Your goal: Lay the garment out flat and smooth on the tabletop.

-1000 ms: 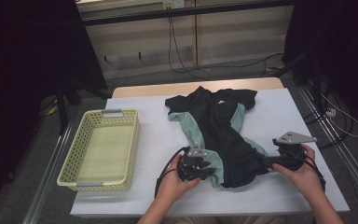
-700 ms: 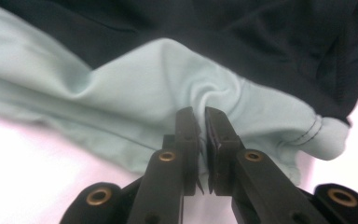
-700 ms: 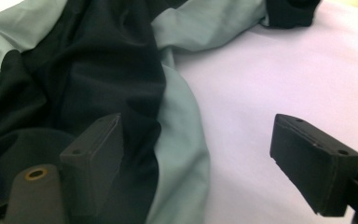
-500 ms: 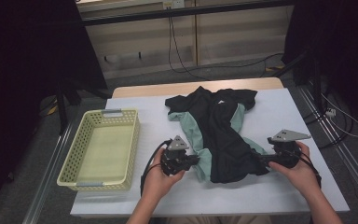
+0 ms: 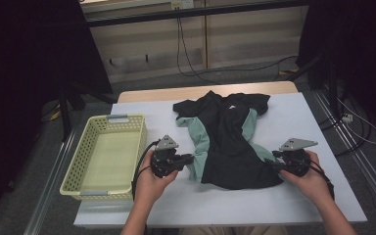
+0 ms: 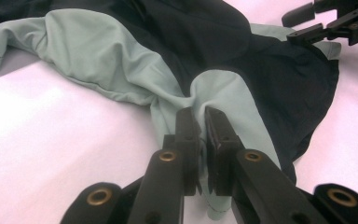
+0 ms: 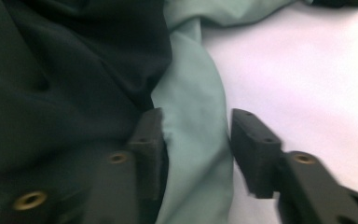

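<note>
High view: the black and mint garment [image 5: 227, 142] is lying spread on the table [image 5: 313, 122], beside the yellow basket [image 5: 105, 152].

Left gripper view: the left hand-held gripper [image 6: 202, 122] is pinching a mint fold of the garment's edge between nearly closed jaws.

Right gripper view: the right hand-held gripper [image 7: 193, 140] has just been closing; a mint fold is sitting between its jaws, which are not yet pressing it.

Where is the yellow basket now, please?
In the high view the basket stands on the left part of the table, just left of the left gripper and apart from the shirt.
</note>
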`<move>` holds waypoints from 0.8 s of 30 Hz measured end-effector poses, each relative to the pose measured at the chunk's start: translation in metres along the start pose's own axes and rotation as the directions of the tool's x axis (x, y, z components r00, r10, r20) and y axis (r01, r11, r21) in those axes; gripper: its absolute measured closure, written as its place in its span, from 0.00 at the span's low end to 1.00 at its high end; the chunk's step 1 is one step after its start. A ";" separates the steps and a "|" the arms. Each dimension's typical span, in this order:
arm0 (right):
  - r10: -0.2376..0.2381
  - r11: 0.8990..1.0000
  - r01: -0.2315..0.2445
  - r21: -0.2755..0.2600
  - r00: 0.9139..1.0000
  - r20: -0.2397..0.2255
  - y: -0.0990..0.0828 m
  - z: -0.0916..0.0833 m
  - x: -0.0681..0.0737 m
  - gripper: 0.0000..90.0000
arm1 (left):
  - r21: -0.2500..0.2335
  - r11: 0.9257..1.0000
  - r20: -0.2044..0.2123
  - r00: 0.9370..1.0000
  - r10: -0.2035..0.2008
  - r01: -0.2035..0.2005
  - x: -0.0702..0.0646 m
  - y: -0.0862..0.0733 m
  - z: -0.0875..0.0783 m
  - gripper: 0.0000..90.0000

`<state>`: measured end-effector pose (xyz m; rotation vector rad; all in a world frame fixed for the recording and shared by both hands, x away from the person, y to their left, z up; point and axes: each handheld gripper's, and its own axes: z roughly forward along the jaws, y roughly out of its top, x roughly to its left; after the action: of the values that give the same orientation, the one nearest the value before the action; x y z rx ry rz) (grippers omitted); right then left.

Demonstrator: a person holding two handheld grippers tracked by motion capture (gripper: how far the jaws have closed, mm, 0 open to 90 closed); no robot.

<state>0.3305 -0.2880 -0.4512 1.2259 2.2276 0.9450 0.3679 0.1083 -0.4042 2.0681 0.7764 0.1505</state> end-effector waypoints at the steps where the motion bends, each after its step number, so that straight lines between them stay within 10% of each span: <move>1: -0.001 1.000 0.001 0.010 1.000 0.009 0.000 0.001 0.000 0.67 | 0.007 1.000 0.003 1.000 -0.001 0.001 0.001 -0.001 -0.001 0.94; 11: 0.044 0.999 -0.044 0.023 0.999 0.019 -0.001 0.005 -0.007 0.72 | -0.004 1.000 -0.022 1.000 -0.007 0.007 0.003 -0.004 -0.012 0.94; 17: 0.028 0.999 -0.028 0.035 1.000 0.001 0.001 0.003 -0.002 0.92 | -0.006 1.000 -0.013 1.000 -0.001 0.001 0.004 -0.001 -0.019 0.95; 24: 0.061 0.994 -0.056 -0.089 0.996 0.058 0.008 -0.008 -0.013 0.94 | -0.019 0.999 -0.036 0.998 -0.043 0.043 0.015 -0.005 -0.028 0.95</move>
<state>0.3370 -0.2986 -0.4392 1.2696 2.0916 1.0026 0.3674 0.1386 -0.3941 2.0350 0.8379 0.1709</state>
